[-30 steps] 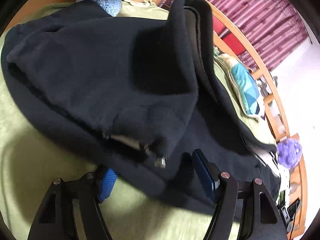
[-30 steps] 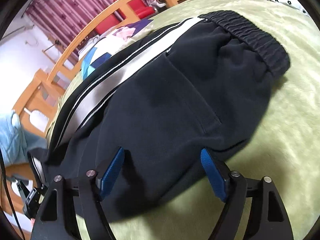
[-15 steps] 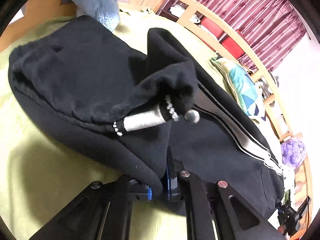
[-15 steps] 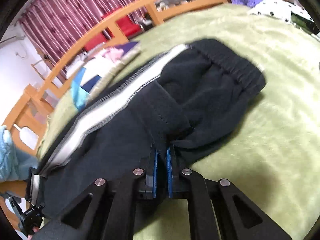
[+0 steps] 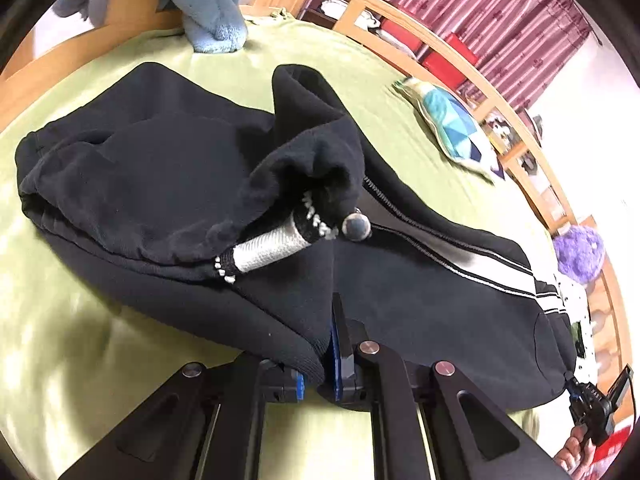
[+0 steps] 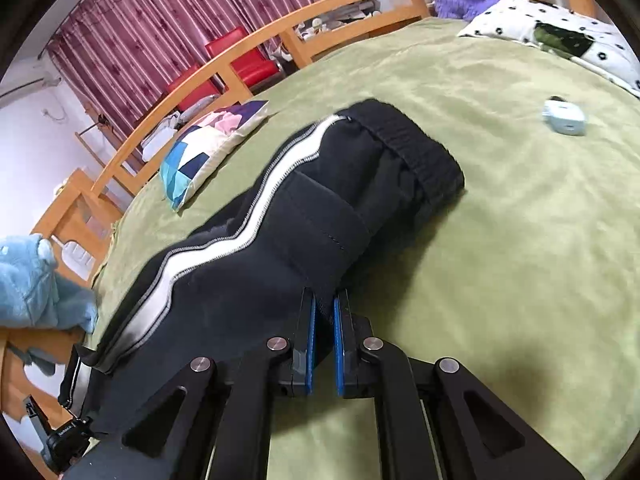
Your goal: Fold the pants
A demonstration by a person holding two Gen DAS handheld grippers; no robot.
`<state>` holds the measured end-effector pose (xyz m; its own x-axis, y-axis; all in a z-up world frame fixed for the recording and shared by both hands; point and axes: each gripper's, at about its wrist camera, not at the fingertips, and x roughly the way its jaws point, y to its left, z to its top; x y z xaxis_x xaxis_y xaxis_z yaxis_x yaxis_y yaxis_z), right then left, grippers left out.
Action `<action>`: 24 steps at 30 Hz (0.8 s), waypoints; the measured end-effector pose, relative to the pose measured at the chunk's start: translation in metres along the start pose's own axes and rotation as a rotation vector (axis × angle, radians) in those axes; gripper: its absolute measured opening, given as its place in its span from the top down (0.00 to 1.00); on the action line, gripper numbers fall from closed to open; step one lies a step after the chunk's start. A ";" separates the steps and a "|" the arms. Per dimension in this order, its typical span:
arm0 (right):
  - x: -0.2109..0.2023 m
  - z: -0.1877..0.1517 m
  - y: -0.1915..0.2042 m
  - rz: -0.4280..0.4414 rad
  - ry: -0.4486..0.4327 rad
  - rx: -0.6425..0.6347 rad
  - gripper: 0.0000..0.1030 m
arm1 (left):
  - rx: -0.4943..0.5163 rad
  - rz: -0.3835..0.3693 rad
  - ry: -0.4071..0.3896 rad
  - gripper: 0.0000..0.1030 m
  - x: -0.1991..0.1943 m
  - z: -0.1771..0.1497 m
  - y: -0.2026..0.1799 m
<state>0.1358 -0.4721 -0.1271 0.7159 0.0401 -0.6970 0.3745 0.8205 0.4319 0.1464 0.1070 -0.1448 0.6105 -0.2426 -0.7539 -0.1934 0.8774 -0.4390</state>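
Observation:
Black pants (image 5: 168, 184) with a white side stripe (image 6: 208, 256) lie across a green bed cover. My left gripper (image 5: 324, 344) is shut on the near edge of the black fabric, close to a bunched part with a silver drawstring tip (image 5: 276, 244) and a round toggle (image 5: 357, 225). My right gripper (image 6: 324, 320) is shut on a raised fold of the pants (image 6: 328, 232), a short way from the ribbed waistband (image 6: 420, 152). The cloth is lifted into a ridge between the blue pads (image 6: 310, 344).
The green cover (image 6: 500, 260) stretches wide to the right. On the bed lie a patterned cushion (image 6: 208, 148), a blue plush toy (image 5: 212, 4), a purple plush (image 5: 580, 252), a small pale blue device (image 6: 565, 117) and a dotted pillow (image 6: 520, 20). A wooden rail (image 6: 260, 56) runs along the far side.
Both grippers went from open to shut on the near edge of the pants, then rose and drew back, pulling the fabric up into a fold. More of the bed is now in view.

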 end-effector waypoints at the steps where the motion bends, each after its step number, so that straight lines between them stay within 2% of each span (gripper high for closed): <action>1: -0.010 -0.003 -0.007 -0.002 -0.003 0.000 0.93 | 0.002 -0.005 0.003 0.91 -0.006 -0.008 -0.001; 8: -0.104 -0.045 -0.078 -0.061 -0.031 0.010 0.93 | 0.055 -0.058 0.046 0.91 -0.051 -0.079 -0.005; 11: -0.120 -0.060 -0.098 -0.089 -0.013 0.019 0.93 | 0.081 -0.069 0.068 0.90 -0.061 -0.102 -0.005; 13: -0.118 -0.069 -0.105 -0.101 0.034 0.027 0.89 | 0.098 -0.053 0.077 0.89 -0.060 -0.109 -0.004; 15: -0.123 -0.077 -0.104 -0.138 0.038 0.014 0.87 | 0.105 -0.024 0.102 0.82 -0.058 -0.111 -0.007; 16: -0.131 -0.081 -0.100 -0.156 0.017 -0.014 0.84 | 0.107 0.000 0.118 0.82 -0.059 -0.111 -0.007; 17: -0.137 -0.084 -0.096 -0.164 0.004 -0.041 0.81 | 0.118 0.026 0.123 0.77 -0.064 -0.112 -0.007; 19: -0.149 -0.090 -0.086 -0.176 -0.019 -0.084 0.62 | 0.154 0.048 0.113 0.71 -0.076 -0.119 -0.007; 22: -0.162 -0.097 -0.071 -0.188 -0.046 -0.128 0.57 | 0.204 0.051 0.074 0.63 -0.097 -0.124 -0.007; 24: -0.163 -0.101 -0.059 -0.190 -0.040 -0.154 0.55 | 0.232 0.051 0.037 0.50 -0.117 -0.130 0.000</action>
<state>-0.0623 -0.4697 -0.0966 0.6652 -0.1432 -0.7328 0.4127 0.8884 0.2009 -0.0248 0.0816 -0.1199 0.5754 -0.2064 -0.7914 -0.0396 0.9595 -0.2790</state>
